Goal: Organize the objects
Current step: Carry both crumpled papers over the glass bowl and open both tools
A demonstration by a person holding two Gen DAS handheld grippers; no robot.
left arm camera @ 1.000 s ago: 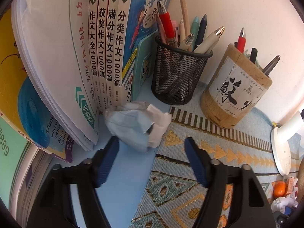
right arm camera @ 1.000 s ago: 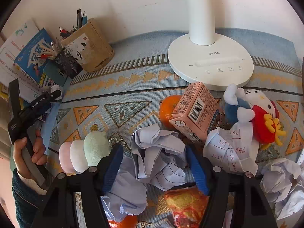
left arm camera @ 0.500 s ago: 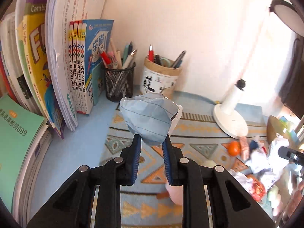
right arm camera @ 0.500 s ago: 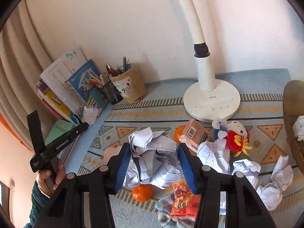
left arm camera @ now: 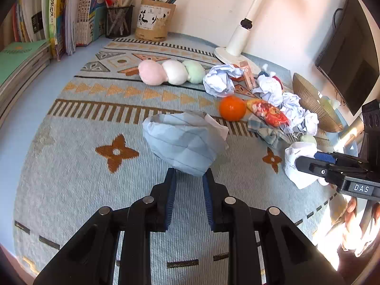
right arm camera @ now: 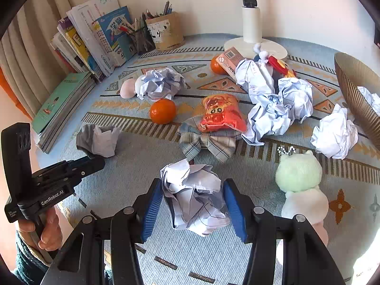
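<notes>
Carry both paper balls to the basket [right arm camera: 356,90] (each gripper clamps one): left gripper [left arm camera: 188,178] narrow, right gripper [right arm camera: 192,204] wider; release gently inside.

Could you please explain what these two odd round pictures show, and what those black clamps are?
There is no robot here: a person holds a hand-operated two-finger clamp in each hand, each with a wide-angle camera looking along its blue-padded fingers. The left gripper is shut on a crumpled pale-blue paper ball. The right gripper is shut on a crumpled white scribbled paper ball. Each picture also shows the other clamp from the side. On the patterned blue woven mat lie more paper wads, a round orange fruit, a red snack packet and plush toys. Books, pen pots and a white lamp stand behind.
</notes>
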